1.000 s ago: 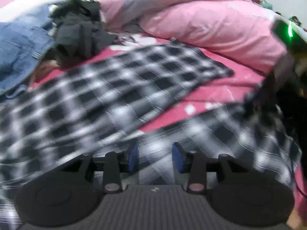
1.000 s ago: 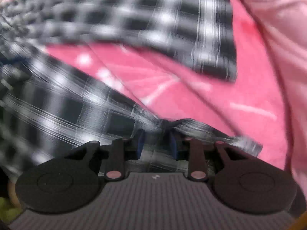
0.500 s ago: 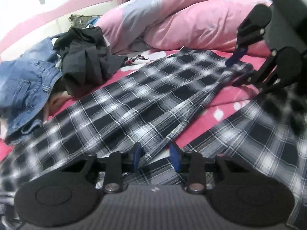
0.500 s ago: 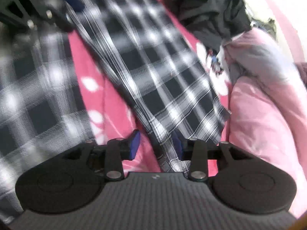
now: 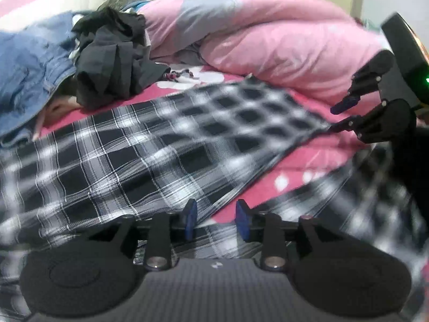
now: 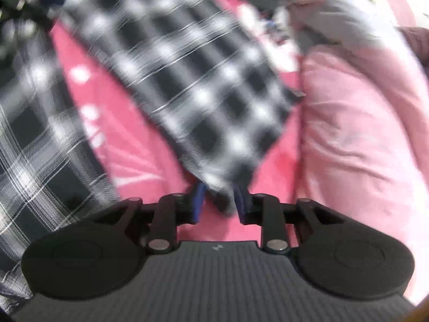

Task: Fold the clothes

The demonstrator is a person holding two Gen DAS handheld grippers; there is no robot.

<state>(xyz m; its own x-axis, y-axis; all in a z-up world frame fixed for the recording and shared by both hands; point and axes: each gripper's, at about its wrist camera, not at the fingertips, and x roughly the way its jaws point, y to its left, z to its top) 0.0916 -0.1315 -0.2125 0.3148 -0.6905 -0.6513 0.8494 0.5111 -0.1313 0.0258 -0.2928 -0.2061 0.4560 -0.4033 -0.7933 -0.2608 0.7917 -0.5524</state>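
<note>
- The plaid trouser leg (image 5: 166,145) lay long across the bed, from the lower left of the left wrist view up to the right gripper (image 5: 338,117) at the right edge.
- The right gripper (image 6: 219,201) was nearer its far end. It was pinching the hem corner, with cloth between its blue pads.
- The left gripper (image 5: 216,220) sat over the near part of the leg. Its jaws were opening, and nothing was pinched between them.
- The bed had a pink sheet (image 5: 303,161).
- A pink duvet (image 5: 281,40) was bunched along the top, with jeans (image 5: 29,72) and dark clothes (image 5: 112,61) at the upper left.
</note>
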